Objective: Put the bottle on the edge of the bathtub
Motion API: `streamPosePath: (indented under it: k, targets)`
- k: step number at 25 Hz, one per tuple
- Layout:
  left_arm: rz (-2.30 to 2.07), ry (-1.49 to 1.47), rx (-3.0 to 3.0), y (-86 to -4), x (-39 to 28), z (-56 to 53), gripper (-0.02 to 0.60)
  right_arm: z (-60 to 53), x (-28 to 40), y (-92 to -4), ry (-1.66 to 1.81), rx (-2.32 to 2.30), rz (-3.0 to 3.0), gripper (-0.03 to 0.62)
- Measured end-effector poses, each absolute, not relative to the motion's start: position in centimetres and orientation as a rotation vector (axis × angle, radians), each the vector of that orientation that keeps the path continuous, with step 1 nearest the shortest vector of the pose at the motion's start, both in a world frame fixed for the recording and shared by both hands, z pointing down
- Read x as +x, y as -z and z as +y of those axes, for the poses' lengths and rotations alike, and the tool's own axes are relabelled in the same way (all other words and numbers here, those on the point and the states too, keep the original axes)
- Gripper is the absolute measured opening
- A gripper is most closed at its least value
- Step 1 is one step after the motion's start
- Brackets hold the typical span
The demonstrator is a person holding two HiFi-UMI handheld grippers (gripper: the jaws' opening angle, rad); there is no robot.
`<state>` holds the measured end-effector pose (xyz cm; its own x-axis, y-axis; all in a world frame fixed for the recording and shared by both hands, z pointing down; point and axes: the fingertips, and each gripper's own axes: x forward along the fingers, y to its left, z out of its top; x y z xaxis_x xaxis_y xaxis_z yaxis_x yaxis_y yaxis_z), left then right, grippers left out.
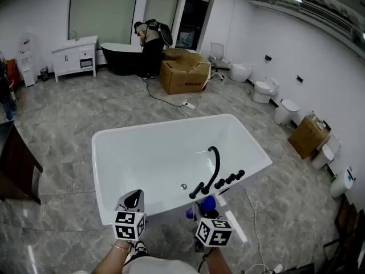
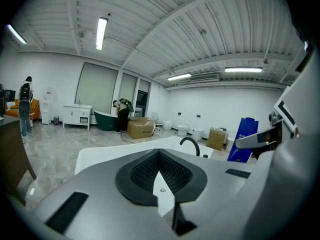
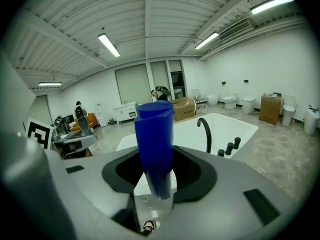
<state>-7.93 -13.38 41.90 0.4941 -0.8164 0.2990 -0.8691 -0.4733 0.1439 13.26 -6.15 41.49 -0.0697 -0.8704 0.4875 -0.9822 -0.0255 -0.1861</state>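
Two grippers: one in each of my hands, low in the head view, side by side and close to the near rim of the tub.
Left gripper [image 2: 159, 155]: my jaws are pressed together with nothing between the black pads.
Right gripper [image 3: 158, 179]: my jaws are clamped on the tall blue plastic bottle [image 3: 154, 139], which stands nearly upright between them, its top above the pads.
Bottle's place: held in the air just outside the near rim of the white freestanding bathtub [image 1: 171, 122], at the faucet end; it is not resting on the edge.
Bathtub: angular, with a wide flat rim; the basin is bare white with a small round drain [image 1: 183, 186] in its floor.
Fittings: a black curved faucet [image 1: 215, 163] rises from the near rim, and a row of black knobs [image 1: 231, 179] sits beside it.
Cardboard box [image 1: 183, 70]: large, brown, flaps open, well beyond the tub; I cannot tell what is inside.
Floor: grey marbled tiles [image 1: 63, 116], glossy.
Room: a showroom with white walls and a ribbed ceiling with strip lights [image 3: 108, 44]. A person [image 1: 151, 45] bends over beside the box. A dark bathtub [image 1: 121, 58] and a white vanity cabinet [image 1: 74, 56] stand at the far wall. White toilets [image 1: 266, 89] line the right wall.
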Motion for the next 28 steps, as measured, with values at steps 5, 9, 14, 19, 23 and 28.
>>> streamPosePath:
  k: [5, 9, 14, 19, 23, 28]
  targets:
    - [-1.411, -0.275, 2.469, -42.4, -8.5, -15.8, 0.006, -8.5, 12.7, -41.9, -0.722, 1.982, -2.003, 0.172]
    - [-1.410, -0.280, 2.468, -42.3, -9.0, -17.9, 0.006, -10.6, 12.1, -41.7, -0.725, 1.980, -2.005, 0.172]
    - [-1.412, -0.271, 2.460, -42.6, -9.9, -20.7, 0.006, -13.2, 11.2, -41.8, -0.715, 1.976, -2.004, 0.172]
    - [-1.383, -0.268, 2.473, -42.7, -9.7, -23.6, 0.006, -15.7, 11.4, -41.5, -0.703, 2.002, -1.982, 0.172]
    - [-1.355, -0.270, 2.492, -42.7, -9.2, -25.6, 0.006, -17.3, 11.7, -41.3, -0.698, 2.028, -1.964, 0.172]
    - [-1.348, -0.277, 2.485, -43.2, -9.0, -27.1, 0.006, -17.9, 11.4, -41.5, -0.711, 2.025, -1.970, 0.172]
